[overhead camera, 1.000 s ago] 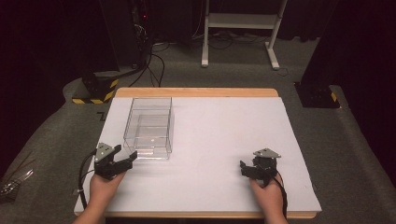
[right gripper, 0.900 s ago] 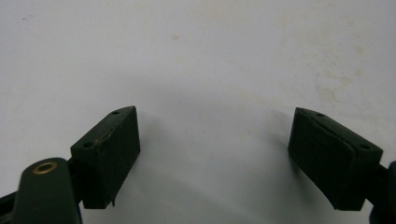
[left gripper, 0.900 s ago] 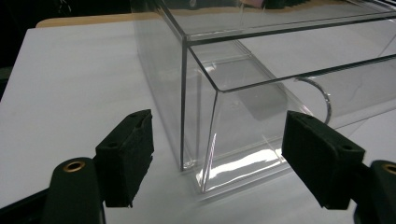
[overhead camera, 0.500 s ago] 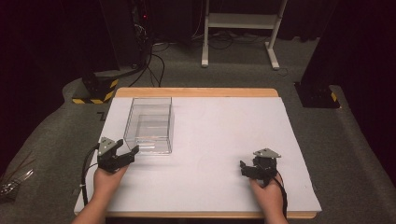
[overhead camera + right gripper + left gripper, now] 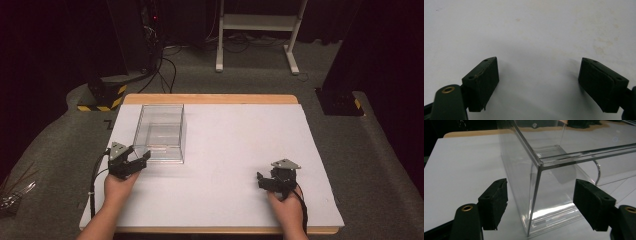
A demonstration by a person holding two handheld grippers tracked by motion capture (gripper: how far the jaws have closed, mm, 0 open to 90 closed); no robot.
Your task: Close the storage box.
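Observation:
A clear, empty plastic box (image 5: 160,131) stands on the left half of the white table top (image 5: 240,130). My left gripper (image 5: 140,159) is at the box's near left corner. In the left gripper view the box's corner edge (image 5: 537,185) rises between the two pads (image 5: 495,206), which stand apart from the walls. Its jaws have just been closing, with that corner between them, and the gripper (image 5: 540,203) is open. My right gripper (image 5: 262,180) rests low over the table at the near right. It is open (image 5: 539,80) with only bare white surface between its pads.
The table has a wooden far edge (image 5: 210,98). Beyond it on the floor are a white stand (image 5: 255,35), cables and a black-and-yellow base (image 5: 102,97). Grey carpet surrounds the table.
My left gripper has moved away from the person, up to the box's near left corner. The right gripper has kept still.

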